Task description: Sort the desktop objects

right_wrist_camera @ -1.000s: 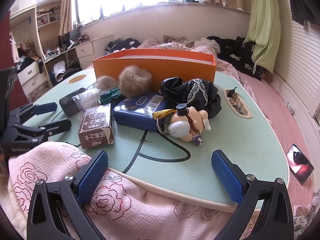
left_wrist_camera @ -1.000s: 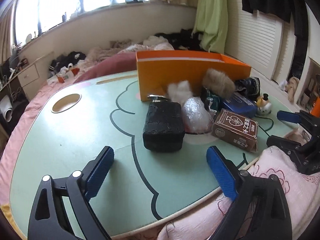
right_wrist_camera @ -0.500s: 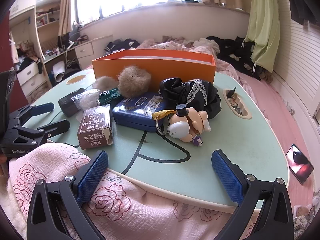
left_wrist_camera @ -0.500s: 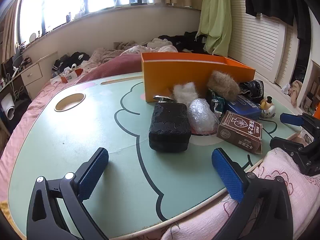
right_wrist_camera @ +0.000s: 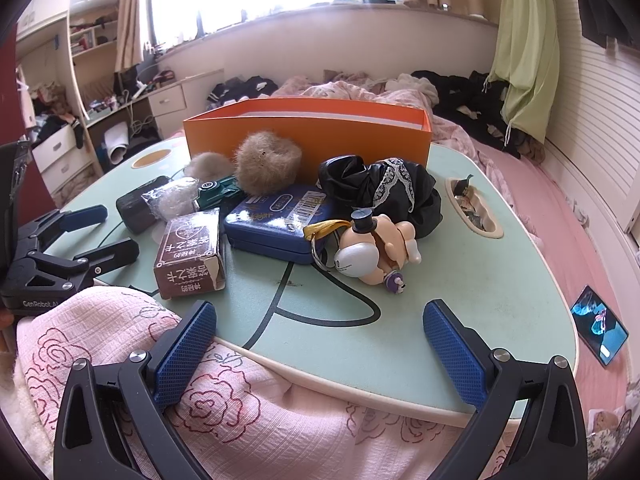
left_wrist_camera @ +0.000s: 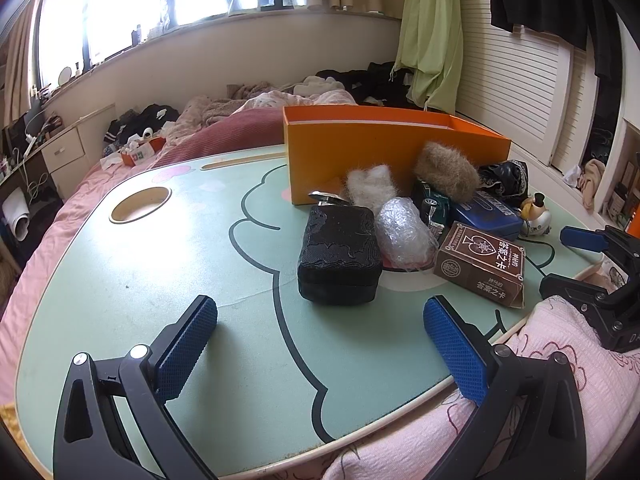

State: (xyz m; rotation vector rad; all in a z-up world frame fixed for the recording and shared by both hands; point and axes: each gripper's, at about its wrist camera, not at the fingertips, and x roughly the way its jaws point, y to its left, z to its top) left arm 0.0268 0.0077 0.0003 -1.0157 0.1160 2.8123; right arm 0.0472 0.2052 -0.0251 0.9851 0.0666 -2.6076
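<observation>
Sorting not yet begun: every item lies on the worktop [left_wrist_camera: 120, 280] in front of the orange box [left_wrist_camera: 384, 160], which looks like the destination. Left tool [left_wrist_camera: 316, 328] is spread wide, its jaws having just been opening, nothing between them; right tool [right_wrist_camera: 316, 332] likewise released and empty. Advised: take the black case [left_wrist_camera: 340, 256] first, nearest the left tool, gripping across its narrow sides. Worktop is mint green, printed with a dark outline, resting on a pink bed [right_wrist_camera: 560, 208]. Room cluttered, window bright.
</observation>
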